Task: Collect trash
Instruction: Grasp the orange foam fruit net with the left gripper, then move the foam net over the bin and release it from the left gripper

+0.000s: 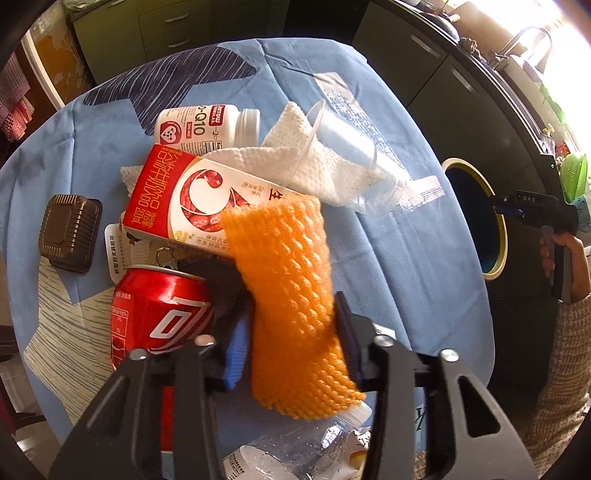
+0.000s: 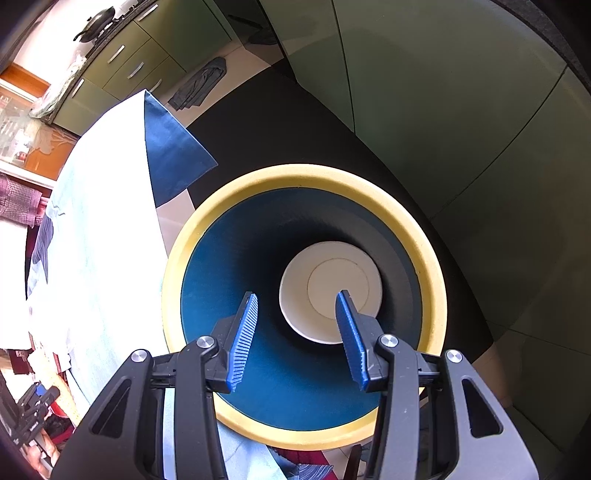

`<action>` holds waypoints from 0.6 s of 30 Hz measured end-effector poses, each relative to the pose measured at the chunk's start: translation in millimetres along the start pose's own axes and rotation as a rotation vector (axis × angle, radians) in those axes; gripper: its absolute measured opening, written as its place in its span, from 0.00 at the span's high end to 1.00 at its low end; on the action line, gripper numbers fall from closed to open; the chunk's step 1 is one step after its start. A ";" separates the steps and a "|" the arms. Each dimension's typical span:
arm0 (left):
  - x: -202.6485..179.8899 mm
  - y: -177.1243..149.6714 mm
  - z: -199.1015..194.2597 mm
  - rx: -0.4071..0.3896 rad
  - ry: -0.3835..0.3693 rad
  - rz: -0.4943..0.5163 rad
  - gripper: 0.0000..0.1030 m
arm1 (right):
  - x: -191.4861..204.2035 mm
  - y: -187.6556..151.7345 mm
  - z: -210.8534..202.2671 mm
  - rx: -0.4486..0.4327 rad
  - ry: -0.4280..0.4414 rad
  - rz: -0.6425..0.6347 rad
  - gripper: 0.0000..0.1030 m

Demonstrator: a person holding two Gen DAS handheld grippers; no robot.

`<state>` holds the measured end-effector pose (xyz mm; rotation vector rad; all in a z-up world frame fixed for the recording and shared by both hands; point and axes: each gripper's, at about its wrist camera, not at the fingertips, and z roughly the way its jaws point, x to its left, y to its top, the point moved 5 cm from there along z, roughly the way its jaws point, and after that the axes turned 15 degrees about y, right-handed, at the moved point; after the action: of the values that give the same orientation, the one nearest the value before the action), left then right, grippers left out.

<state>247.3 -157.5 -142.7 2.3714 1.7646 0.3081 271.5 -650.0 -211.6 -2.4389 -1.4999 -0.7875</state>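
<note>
**Bright kitchen, green all round**

Around me stand olive-green cabinets with bar-handled drawers. A wok sits on the counter, a grey cloth lies on the pale floor, and hard daylight floods the sink tap.

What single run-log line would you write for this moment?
left tool: shut on orange foam net | right tool: open, empty, over bin | bin: empty | can, carton: on table

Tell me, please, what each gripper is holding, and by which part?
Left gripper: orange foam net, clamped across its lower middle. Right gripper: nothing, open over the bin.
</note>
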 end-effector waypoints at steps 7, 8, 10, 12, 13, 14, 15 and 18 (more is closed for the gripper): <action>-4.6 -2.4 -26.0 -0.059 -0.033 0.050 0.87 | -5.0 -2.5 -2.5 -0.007 0.022 0.012 0.57; -5.8 -2.6 -31.2 -0.065 -0.039 0.058 0.87 | -4.8 -3.5 -2.7 -0.006 0.027 0.012 0.57; -11.4 -2.5 -45.1 -0.087 -0.045 0.086 0.87 | -4.6 -5.3 -4.3 -0.006 0.032 0.007 0.57; -21.0 0.6 -59.3 -0.107 -0.054 0.115 0.87 | -4.5 -6.8 -6.9 -0.005 0.034 0.001 0.57; -28.3 3.7 -65.8 -0.120 -0.055 0.134 0.87 | -4.6 -7.4 -9.1 -0.007 0.034 -0.002 0.57; -37.0 8.0 -71.7 -0.133 -0.061 0.154 0.87 | -5.0 -8.0 -11.6 -0.012 0.032 -0.006 0.57; -48.5 13.3 -76.6 -0.143 -0.076 0.174 0.87 | -5.2 -7.4 -14.3 -0.018 0.030 -0.010 0.57; -97.0 29.2 -83.4 -0.147 -0.127 0.243 0.87 | -3.7 -8.6 -24.2 -0.033 0.027 -0.027 0.57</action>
<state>225.1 -257.8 -61.0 2.4405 1.3525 0.2996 254.3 -658.6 -194.2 -2.4265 -1.5248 -0.8528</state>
